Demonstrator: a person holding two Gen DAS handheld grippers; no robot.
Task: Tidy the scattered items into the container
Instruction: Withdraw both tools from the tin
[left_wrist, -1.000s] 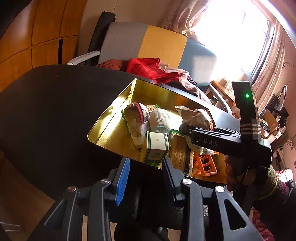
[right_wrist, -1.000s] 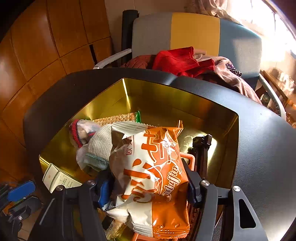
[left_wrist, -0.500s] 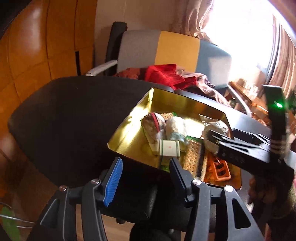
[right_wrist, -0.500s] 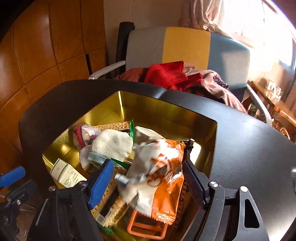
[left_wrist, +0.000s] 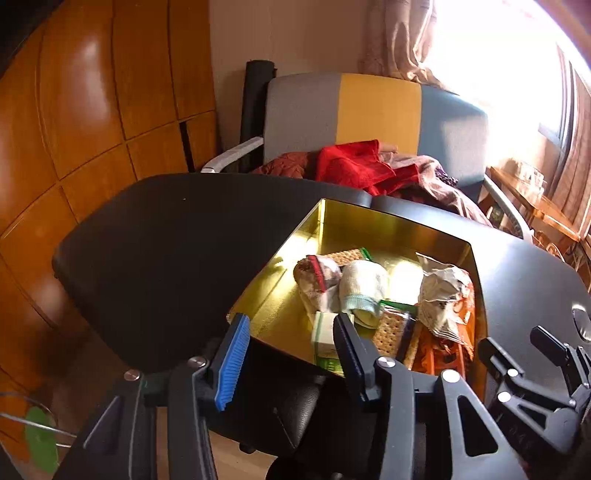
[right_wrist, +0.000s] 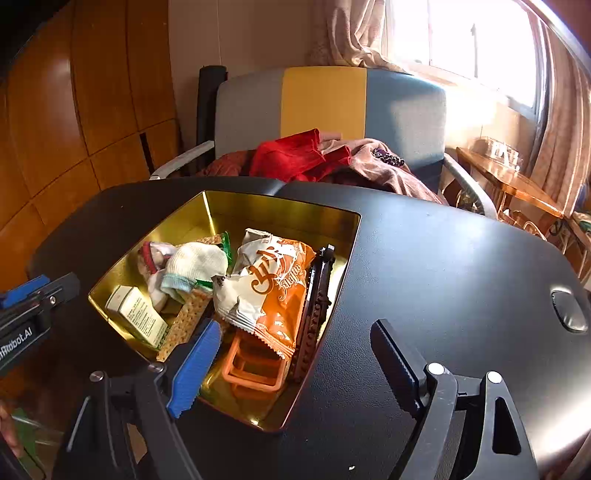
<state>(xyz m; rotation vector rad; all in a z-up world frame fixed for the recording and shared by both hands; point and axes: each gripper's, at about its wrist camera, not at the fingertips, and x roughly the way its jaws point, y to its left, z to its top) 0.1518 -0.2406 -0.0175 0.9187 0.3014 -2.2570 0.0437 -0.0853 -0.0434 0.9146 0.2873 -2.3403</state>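
Both hand-held grippers, right (right_wrist: 291, 354) and left (left_wrist: 291, 345), stand apart and empty with jaws freshly moved, snack bag (right_wrist: 271, 282) inside the gold container (right_wrist: 280, 210) at frame centre; next, I judge, scanning the counter (right_wrist: 443, 266) for leftovers.

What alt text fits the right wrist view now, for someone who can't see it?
A gold tin on a black table holds an orange snack bag, a white sock, crackers, a small box and an orange frame. The right gripper hovers open and empty at the tin's near corner.
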